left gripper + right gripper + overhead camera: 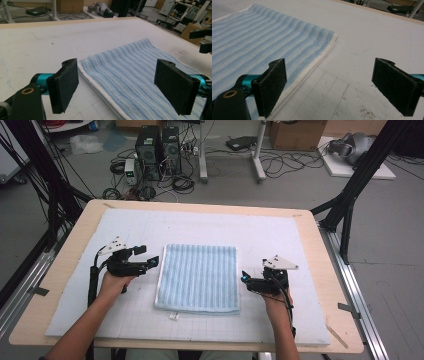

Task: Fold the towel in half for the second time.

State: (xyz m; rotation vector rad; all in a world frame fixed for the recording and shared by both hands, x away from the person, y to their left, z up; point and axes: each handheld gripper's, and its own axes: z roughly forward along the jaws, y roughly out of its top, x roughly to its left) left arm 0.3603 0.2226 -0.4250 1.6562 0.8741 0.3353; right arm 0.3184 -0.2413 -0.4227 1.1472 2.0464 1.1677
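Note:
A folded light-blue striped towel (198,277) lies flat in the middle of the white mat (210,227). My left gripper (151,263) hovers at the towel's left edge, open, with nothing between its pads. In the left gripper view the towel (130,72) runs under the wide gap between the jaws. My right gripper (245,279) sits just off the towel's right edge, open and empty. In the right gripper view the towel's white hem (312,67) passes beside the left pad (273,85), and bare mat lies between the jaws.
A small white tag (173,316) lies on the mat at the towel's near edge. The wooden table edge (330,270) frames the mat. Computers, cables and black frame legs stand on the floor beyond the table.

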